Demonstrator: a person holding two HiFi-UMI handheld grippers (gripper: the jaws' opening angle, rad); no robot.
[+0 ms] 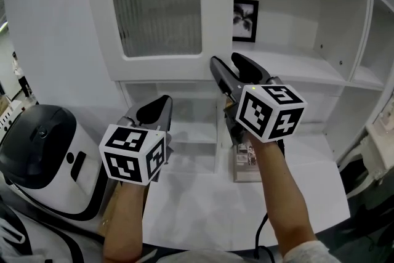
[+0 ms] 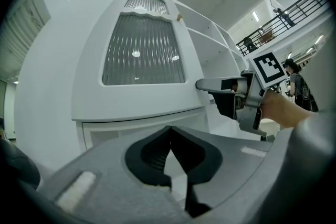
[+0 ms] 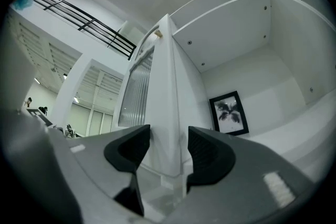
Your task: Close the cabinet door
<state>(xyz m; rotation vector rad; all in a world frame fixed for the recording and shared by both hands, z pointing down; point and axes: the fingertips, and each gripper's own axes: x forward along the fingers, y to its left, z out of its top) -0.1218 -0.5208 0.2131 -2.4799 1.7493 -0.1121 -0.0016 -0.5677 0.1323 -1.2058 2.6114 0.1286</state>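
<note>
Cabinet door (image 1: 161, 6) top cut off, edge clamped in right gripper (image 1: 228, 61), left gripper (image 1: 160, 101) closed, empty

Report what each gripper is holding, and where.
The right gripper holds the cabinet door by its free vertical edge. The left gripper is shut and empty.

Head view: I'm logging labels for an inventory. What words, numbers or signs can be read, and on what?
No text can be read.
Label on the small counter item: print too small to read.
Left marker cube and right marker cube: black-and-white square patterns, no words.
Framed picture: a plant image, no words.
Cabinet door: none.
</note>
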